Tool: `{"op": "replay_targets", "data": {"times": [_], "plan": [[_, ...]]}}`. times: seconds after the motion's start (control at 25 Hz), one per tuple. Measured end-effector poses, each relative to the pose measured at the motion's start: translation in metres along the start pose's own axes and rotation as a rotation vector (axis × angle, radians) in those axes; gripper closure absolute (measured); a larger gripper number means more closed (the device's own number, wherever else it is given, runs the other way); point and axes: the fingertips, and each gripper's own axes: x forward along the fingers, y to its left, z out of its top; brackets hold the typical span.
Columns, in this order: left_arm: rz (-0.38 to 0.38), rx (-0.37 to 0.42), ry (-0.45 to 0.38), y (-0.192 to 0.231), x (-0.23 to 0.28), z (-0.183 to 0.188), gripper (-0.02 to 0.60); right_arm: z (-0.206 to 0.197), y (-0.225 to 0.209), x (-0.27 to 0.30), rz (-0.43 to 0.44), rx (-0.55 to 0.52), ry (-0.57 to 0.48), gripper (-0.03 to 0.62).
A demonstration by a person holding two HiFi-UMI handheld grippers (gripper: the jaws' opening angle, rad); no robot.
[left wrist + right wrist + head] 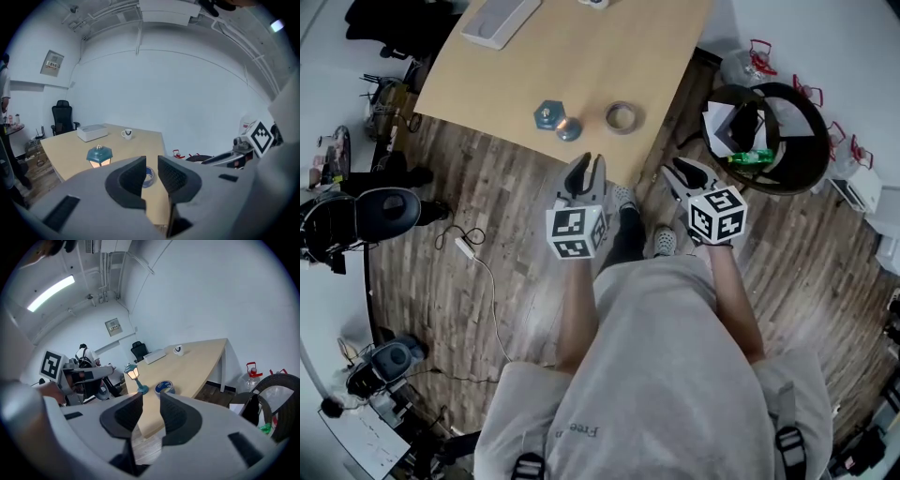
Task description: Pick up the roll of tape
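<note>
The roll of tape (623,117) lies flat on the light wooden table (581,66), near its front edge. Both grippers hover over the floor, short of that edge. My left gripper (589,161) is open with nothing between its jaws; in the left gripper view the tape (149,174) shows through the gap of this gripper (151,161), some way off. My right gripper (678,173) is open and empty too, to the right of the table's corner. In the right gripper view the blue-labelled tape (164,387) lies just beyond this gripper (151,399).
A teal lantern (551,117) stands lit just left of the tape. A white box (500,21) and a mug (127,134) sit at the table's far end. A black bin (769,136) with rubbish stands right of the table. An office chair (380,211) is on the left.
</note>
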Motion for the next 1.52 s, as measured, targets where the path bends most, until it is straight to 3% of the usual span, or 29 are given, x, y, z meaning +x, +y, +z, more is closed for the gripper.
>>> {"op": "replay_targets", "data": {"times": [0.44,0.84,1.2,1.52], "plan": [[-0.121,0.064,0.093,0.026,0.096,0.018,0.509,0.050,-0.032,0.058,-0.067,0.030,-0.021,0.476],[-0.302,0.181,0.156,0.006,0.152,0.044,0.508,0.060,-0.051,0.082,-0.128,0.092,-0.044,0.476],[-0.235,0.152,0.285,0.021,0.166,-0.041,0.508,0.049,-0.053,0.088,-0.167,0.097,-0.037,0.476],[-0.121,0.060,0.384,0.036,0.167,-0.081,0.508,0.048,-0.061,0.088,-0.129,0.073,0.003,0.476]]}}
